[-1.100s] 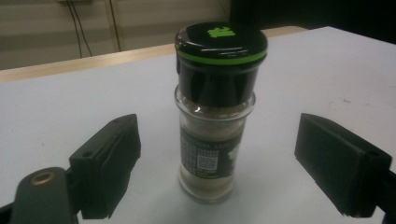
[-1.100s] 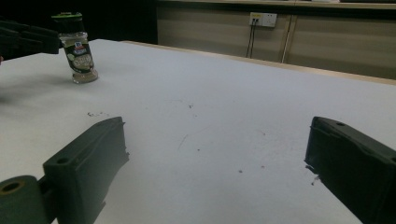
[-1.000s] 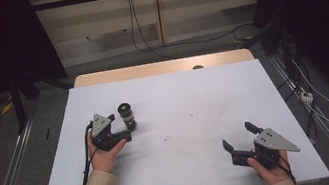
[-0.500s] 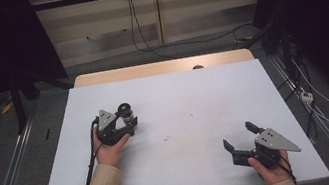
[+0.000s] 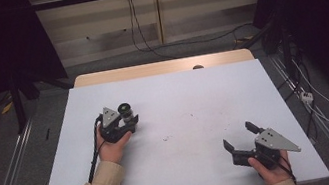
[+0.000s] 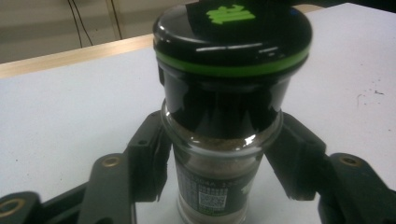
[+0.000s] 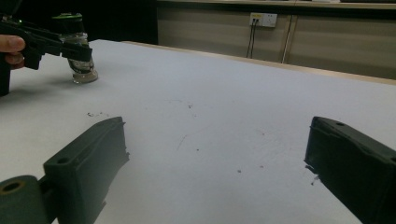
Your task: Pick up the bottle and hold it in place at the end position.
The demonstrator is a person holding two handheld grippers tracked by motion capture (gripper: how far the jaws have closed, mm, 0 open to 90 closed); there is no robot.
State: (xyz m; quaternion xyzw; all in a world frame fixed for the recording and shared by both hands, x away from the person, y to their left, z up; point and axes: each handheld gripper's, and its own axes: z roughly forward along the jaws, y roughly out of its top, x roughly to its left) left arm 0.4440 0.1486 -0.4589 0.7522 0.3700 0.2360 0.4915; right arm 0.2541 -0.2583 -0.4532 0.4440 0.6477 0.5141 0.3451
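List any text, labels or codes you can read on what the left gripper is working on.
Nothing can be read as words.
Jar label: lines of small white print, too blurred to read.
Same label: a square code patch, no readable digits.
Jar lid: a green mark, blurred and partly cut off, not legible.
Left gripper and table: no text.

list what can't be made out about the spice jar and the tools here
- Spice jar label print: left gripper view, blurred and cut by the bottom edge.
- Whether the left tool presses the glass: its jaws have just been closing around the jar; contact unclear.
- Jar in high view: too small, partly behind the tool.
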